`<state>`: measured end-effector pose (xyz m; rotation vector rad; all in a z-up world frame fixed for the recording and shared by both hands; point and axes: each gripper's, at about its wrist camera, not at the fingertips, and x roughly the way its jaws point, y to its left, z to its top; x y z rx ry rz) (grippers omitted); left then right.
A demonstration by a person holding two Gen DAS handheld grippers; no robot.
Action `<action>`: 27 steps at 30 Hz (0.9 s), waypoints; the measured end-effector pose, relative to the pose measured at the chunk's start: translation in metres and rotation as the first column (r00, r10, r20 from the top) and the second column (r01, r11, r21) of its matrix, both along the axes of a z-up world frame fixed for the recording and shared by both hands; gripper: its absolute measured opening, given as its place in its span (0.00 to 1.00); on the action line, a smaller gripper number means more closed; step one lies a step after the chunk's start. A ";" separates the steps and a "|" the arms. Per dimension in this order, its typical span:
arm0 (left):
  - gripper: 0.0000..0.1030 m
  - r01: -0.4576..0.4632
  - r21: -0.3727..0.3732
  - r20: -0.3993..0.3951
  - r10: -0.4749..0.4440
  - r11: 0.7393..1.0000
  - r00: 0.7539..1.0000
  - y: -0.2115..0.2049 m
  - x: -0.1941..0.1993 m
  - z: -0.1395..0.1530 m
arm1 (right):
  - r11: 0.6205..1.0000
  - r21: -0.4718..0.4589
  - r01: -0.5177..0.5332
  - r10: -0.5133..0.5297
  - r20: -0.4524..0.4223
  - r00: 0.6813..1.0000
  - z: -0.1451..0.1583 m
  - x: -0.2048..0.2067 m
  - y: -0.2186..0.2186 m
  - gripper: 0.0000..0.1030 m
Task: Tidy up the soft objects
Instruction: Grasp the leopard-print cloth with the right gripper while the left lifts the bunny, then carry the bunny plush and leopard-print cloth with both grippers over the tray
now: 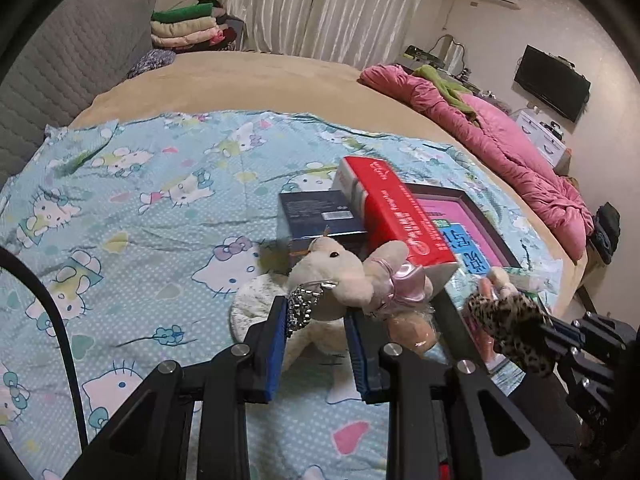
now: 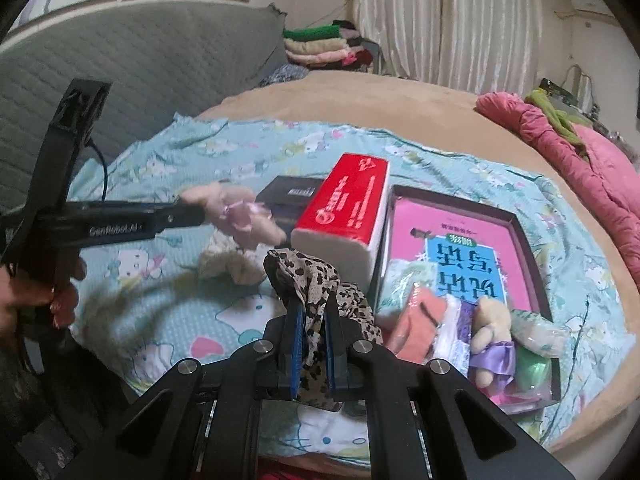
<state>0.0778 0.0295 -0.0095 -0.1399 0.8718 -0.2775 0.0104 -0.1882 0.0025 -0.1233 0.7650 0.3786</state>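
My left gripper is shut on a cream plush toy with a pink bow and a beaded chain, held above the bed. The right wrist view shows that toy lifted at the left gripper's tip. My right gripper is shut on a leopard-print cloth that bunches over its fingers and hangs between them. In the left wrist view this cloth sits at the right gripper, over the dark tray. A white fluffy piece lies on the sheet below the toy.
A red tissue pack leans on a dark blue box beside the dark tray. The tray holds a pink book, a small teddy in purple and other soft bits. A pink quilt lies on the right; folded clothes are stacked behind.
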 end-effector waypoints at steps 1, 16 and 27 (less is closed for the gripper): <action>0.28 0.003 0.001 0.005 -0.003 1.000 1.000 -0.003 -0.001 0.003 | 1.000 0.008 0.005 -0.005 0.005 1.000 0.002 0.000 -0.002 0.09; 0.28 0.068 0.076 0.056 -0.072 0.995 0.996 -0.054 -0.019 0.042 | 0.993 0.083 0.086 -0.092 0.078 0.993 0.035 -0.007 -0.041 0.09; 0.28 0.141 0.145 0.097 -0.156 0.979 0.983 -0.104 -0.025 0.068 | 0.976 0.137 0.168 -0.186 0.131 0.974 0.055 -0.007 -0.083 0.09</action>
